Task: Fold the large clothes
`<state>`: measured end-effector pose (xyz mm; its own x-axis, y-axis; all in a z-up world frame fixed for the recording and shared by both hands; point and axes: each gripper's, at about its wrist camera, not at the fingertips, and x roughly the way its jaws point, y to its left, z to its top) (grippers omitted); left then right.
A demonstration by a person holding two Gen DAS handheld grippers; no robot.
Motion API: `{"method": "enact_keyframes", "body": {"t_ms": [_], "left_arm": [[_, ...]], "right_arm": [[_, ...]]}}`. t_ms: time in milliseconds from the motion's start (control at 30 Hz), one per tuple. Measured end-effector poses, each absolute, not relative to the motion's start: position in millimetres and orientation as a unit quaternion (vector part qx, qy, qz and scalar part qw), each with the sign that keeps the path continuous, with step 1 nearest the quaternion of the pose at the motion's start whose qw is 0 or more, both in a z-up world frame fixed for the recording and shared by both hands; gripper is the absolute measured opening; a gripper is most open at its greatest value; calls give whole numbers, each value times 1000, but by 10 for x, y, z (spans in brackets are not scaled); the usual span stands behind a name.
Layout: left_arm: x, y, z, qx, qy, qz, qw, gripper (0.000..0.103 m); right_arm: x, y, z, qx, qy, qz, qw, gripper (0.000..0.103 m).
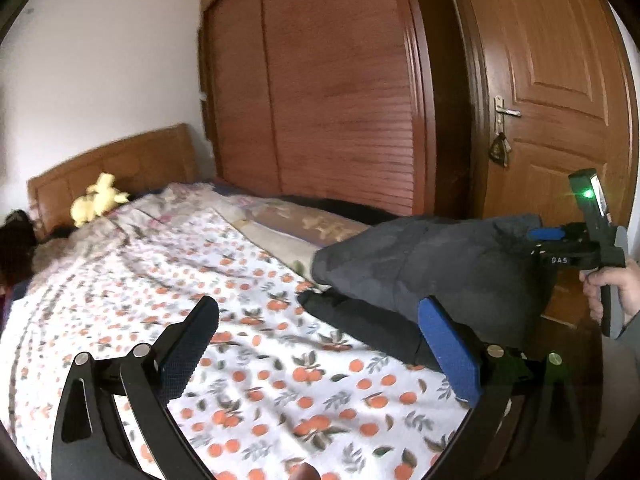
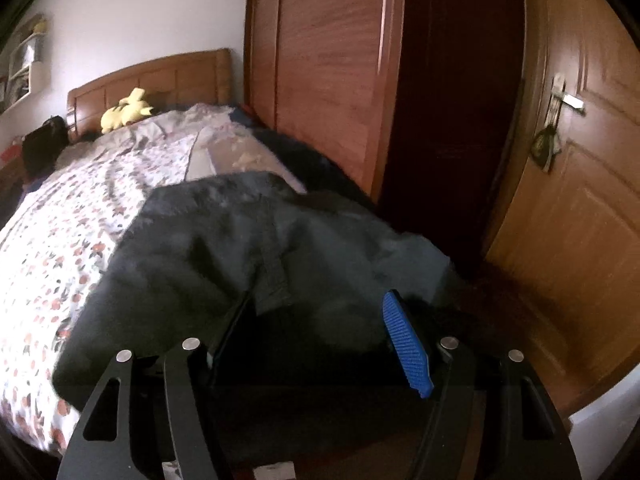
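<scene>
A dark grey-black jacket [image 1: 432, 272] lies on the right part of the bed, over the orange-print sheet [image 1: 240, 320]. My left gripper [image 1: 320, 312] is open above the sheet, with the jacket's near edge by its right blue pad [image 1: 448, 344]. The right gripper [image 1: 540, 236] shows at the jacket's far right end, held by a hand. In the right wrist view the jacket [image 2: 260, 240] fills the middle, and the right gripper [image 2: 316, 304] stands open at its near edge. I cannot tell whether cloth lies between its fingers.
A wooden headboard [image 1: 120, 168] with a yellow plush toy [image 1: 100, 200] stands at the bed's far end. A tall wooden wardrobe [image 1: 320, 80] and a wooden door [image 1: 560, 100] stand along the right side. A folded quilt [image 1: 280, 216] lies behind the jacket.
</scene>
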<state>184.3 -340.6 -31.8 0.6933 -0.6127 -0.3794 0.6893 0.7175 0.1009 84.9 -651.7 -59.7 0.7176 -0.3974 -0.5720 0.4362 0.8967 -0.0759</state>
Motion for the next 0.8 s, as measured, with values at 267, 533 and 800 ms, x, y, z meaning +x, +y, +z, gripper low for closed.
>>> {"method": "enact_keyframes", "body": {"t_ms": [267, 533, 800], "left_arm": [[1415, -2698, -176, 101, 161, -320, 928, 101], [1127, -1989, -249, 92, 183, -254, 945, 101], [1041, -1238, -399, 58, 216, -194, 955, 100]], "right_arm": [[692, -5807, -179, 16, 238, -186, 953, 78], [759, -4901, -58, 14, 213, -101, 972, 92], [895, -4037, -364, 17, 230, -35, 972, 95]]}}
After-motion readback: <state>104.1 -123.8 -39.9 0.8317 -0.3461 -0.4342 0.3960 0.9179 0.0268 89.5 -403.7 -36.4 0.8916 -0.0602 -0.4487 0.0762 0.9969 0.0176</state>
